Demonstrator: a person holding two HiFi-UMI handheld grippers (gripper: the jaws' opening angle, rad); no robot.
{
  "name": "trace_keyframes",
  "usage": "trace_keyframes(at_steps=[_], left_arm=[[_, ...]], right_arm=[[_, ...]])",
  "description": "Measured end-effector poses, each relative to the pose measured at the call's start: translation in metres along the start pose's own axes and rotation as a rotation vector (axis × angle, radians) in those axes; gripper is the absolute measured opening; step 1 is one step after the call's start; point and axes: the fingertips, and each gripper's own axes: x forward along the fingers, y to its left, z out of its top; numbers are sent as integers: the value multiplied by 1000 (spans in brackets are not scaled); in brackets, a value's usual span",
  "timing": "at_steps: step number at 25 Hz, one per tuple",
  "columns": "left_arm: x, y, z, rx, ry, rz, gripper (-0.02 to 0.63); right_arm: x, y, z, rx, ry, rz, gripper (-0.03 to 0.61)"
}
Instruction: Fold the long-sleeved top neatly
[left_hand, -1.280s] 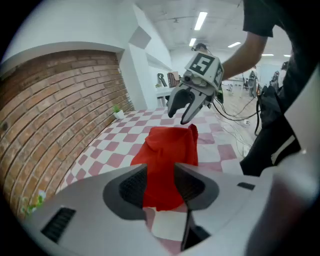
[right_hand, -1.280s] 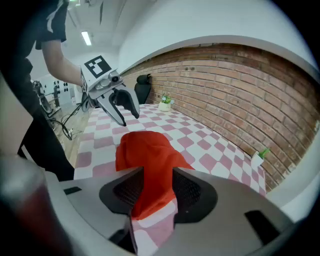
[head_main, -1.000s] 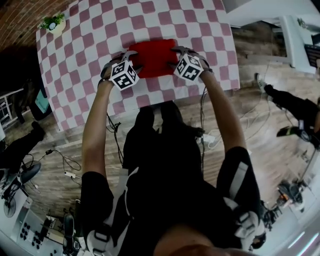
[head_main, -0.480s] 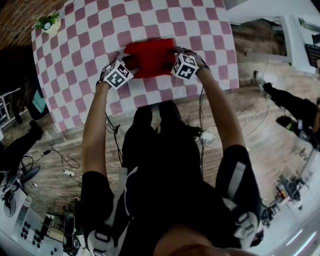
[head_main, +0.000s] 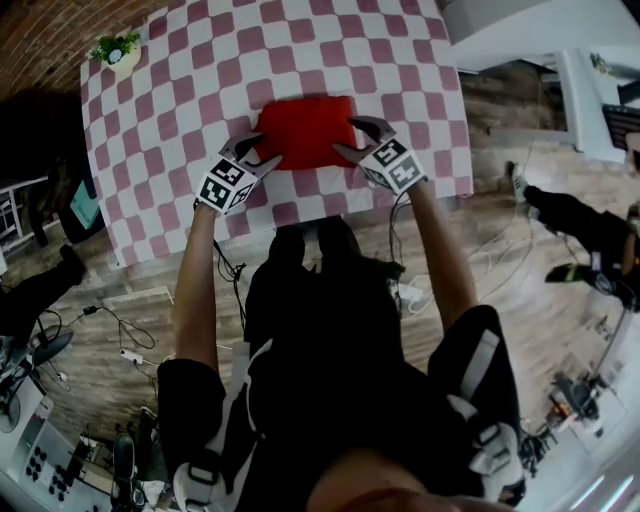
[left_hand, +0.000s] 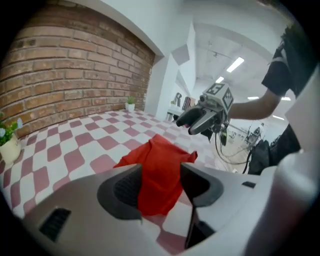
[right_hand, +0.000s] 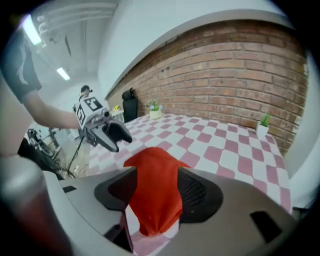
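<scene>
The red long-sleeved top (head_main: 305, 130) lies folded into a compact rectangle on the pink-and-white checked table (head_main: 200, 90). My left gripper (head_main: 255, 152) hovers at its near left corner, jaws wide apart and gripping nothing. At the near right corner my right gripper (head_main: 358, 140) is just as wide open and empty. In the left gripper view the top (left_hand: 160, 165) shows through the gap of the left gripper (left_hand: 161, 186), with the right gripper (left_hand: 200, 120) beyond. The right gripper view shows the top (right_hand: 155, 185) beyond the right gripper (right_hand: 152, 192) and the left gripper (right_hand: 112, 136) opposite.
A small potted plant (head_main: 118, 50) stands at the table's far left corner, and a second plant (right_hand: 262, 125) by the brick wall (right_hand: 240, 80). The table's near edge (head_main: 300, 215) lies just in front of the person's legs. Cables (head_main: 120, 335) trail over the wooden floor.
Both grippers have lifted off the top's near corners, drawn back toward the near edge and rolled, so their spread fingers now show. The folded top stays flat.
</scene>
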Motion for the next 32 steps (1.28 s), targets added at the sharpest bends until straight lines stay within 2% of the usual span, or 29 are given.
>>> trace_keyframes(at_steps=[3, 5, 6, 7, 9, 11, 15, 19, 21, 24, 32], left_arm=[[-39, -17, 40, -56, -172, 42, 219], [-71, -25, 74, -67, -299, 101, 129], [-88, -32, 92, -68, -366, 119, 114], [-104, -39, 111, -67, -433, 128, 114], [-136, -52, 145, -62, -550, 162, 75], [-165, -58, 168, -53, -619, 252, 34], [-215, -61, 186, -56, -675, 470, 8], [-240, -75, 183, -65, -699, 565, 8], [-237, -83, 175, -55, -680, 566, 8], [-229, -89, 164, -79, -659, 523, 8], [-234, -88, 159, -111, -665, 551, 8]], right_arm=[[-41, 12, 39, 116, -157, -60, 228], [-70, 19, 68, 170, -257, -121, 118], [-84, 23, 81, 185, -297, -151, 78], [-96, 27, 92, 196, -331, -179, 58], [-119, 34, 111, 214, -388, -236, 33], [-139, 40, 124, 219, -425, -297, 20], [-177, 59, 150, 212, -504, -365, 9], [-208, 82, 159, 185, -571, -415, 9], [-215, 93, 157, 216, -584, -411, 9], [-217, 106, 156, 235, -590, -401, 9], [-212, 109, 154, 209, -596, -431, 8]])
